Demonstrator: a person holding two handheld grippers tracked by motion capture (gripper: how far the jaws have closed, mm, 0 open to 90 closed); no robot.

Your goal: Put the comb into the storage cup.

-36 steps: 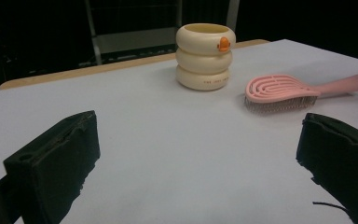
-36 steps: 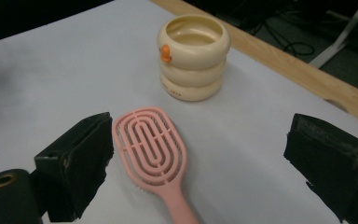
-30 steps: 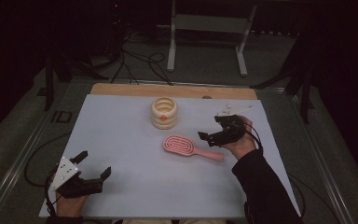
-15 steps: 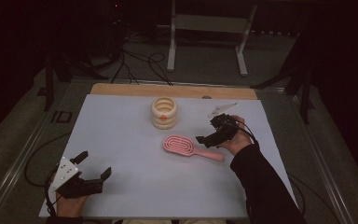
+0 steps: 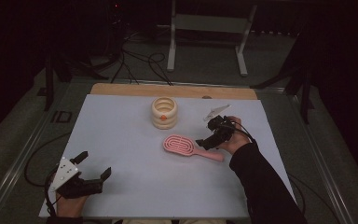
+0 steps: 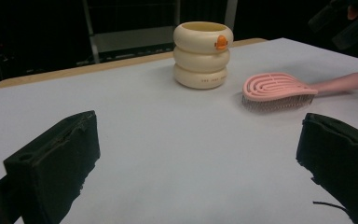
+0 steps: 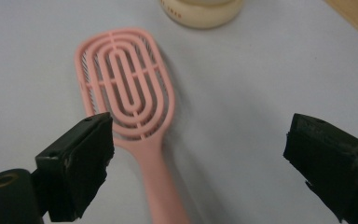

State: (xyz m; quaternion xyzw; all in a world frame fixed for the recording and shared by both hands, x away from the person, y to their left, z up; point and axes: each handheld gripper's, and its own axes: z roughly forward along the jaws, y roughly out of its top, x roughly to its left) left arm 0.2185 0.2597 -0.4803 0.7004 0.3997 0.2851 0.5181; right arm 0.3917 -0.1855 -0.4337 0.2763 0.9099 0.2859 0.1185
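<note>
Since a second ago the right gripper (image 5: 205,141) has been brought down and leftward over the brush (image 7: 130,121), jaws spread wide and empty. The left gripper (image 5: 92,172) is kept at the near left table (image 5: 121,140) edge, jaws likewise spread. The brush lies bristles-down mid-table, the cup (image 5: 164,112) just beyond. The neck should be straddled squarely before closing. The right wrist is bent down.

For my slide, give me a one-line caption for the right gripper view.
Open right gripper poised over the pink hairbrush on the white table.
</note>
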